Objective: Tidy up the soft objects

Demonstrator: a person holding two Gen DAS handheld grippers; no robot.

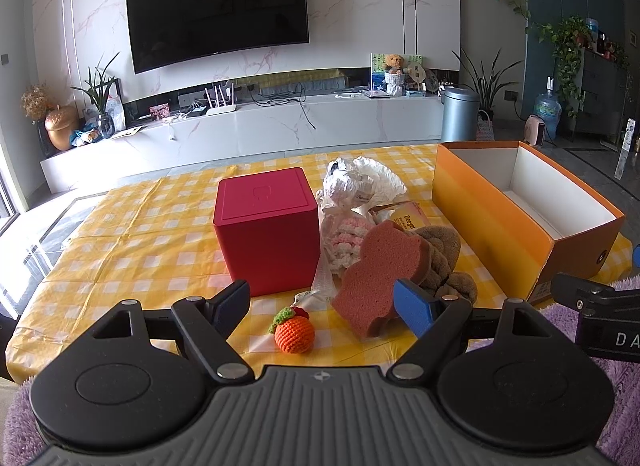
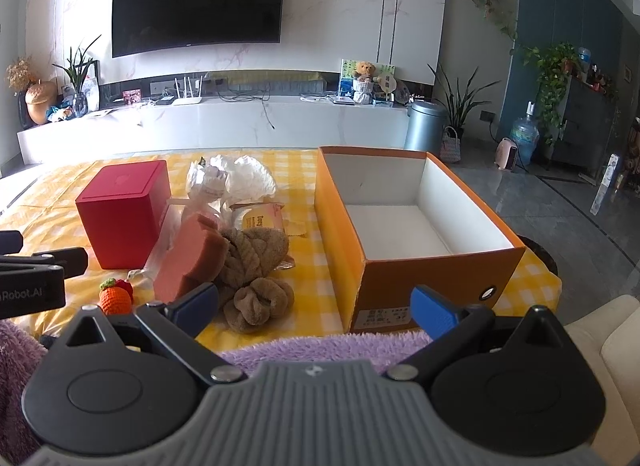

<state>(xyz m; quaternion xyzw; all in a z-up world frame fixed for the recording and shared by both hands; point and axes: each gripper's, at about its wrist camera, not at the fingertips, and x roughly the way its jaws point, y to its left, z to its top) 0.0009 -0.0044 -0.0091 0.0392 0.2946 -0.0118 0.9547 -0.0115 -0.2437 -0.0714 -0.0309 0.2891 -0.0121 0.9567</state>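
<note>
A pile of soft things lies on the yellow checked tablecloth [image 1: 132, 234]: a pink sponge [image 1: 378, 280], a brown knotted towel [image 2: 256, 266], a pink-and-white knit piece [image 1: 346, 242], a white crumpled wrap [image 1: 360, 179] and a crocheted orange [image 1: 294, 332]. An open orange cardboard box [image 2: 404, 266] with a white inside stands to the right. My left gripper [image 1: 322, 304] is open and empty, just short of the crocheted orange and sponge. My right gripper [image 2: 316, 306] is open and empty, in front of the towel and the box's near end.
A red cube box [image 1: 266, 229] stands left of the pile. A purple fluffy cloth [image 2: 320, 346] covers the near table edge. A yellow packet [image 2: 262, 219] lies behind the towel. A TV wall and a low cabinet are beyond the table.
</note>
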